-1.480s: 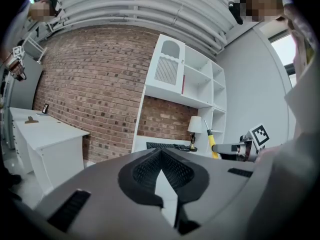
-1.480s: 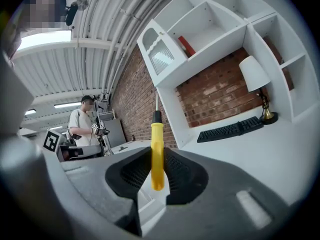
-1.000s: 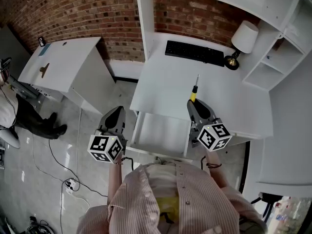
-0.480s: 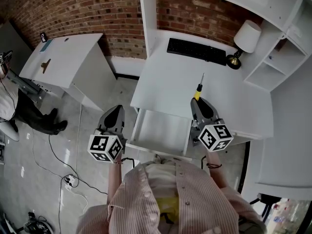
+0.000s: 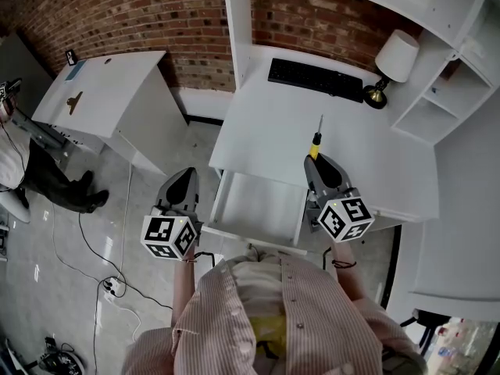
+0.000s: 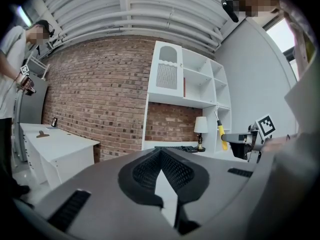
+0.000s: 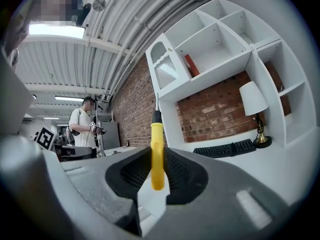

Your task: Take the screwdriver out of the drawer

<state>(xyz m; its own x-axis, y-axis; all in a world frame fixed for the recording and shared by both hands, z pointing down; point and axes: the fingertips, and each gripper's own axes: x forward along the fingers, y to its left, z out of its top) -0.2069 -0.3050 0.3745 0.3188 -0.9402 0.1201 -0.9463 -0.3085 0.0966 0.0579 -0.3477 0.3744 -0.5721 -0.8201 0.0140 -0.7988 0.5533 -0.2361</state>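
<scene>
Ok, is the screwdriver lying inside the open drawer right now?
No, the right gripper grips the screwdriver by its yellow handle, clear of the drawer.

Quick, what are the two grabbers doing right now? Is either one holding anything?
Left gripper: closed, holding nothing.
Right gripper: closed on the yellow-handled screwdriver with a thin metal shaft.

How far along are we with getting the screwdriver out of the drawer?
Done: the white drawer stands open, and the part of its floor in view is bare. In hand: the right gripper clamps the yellow-handled screwdriver upright, clear of the drawer. Left: probably only setting it down on the white desk; the left gripper is shut and empty.
</scene>
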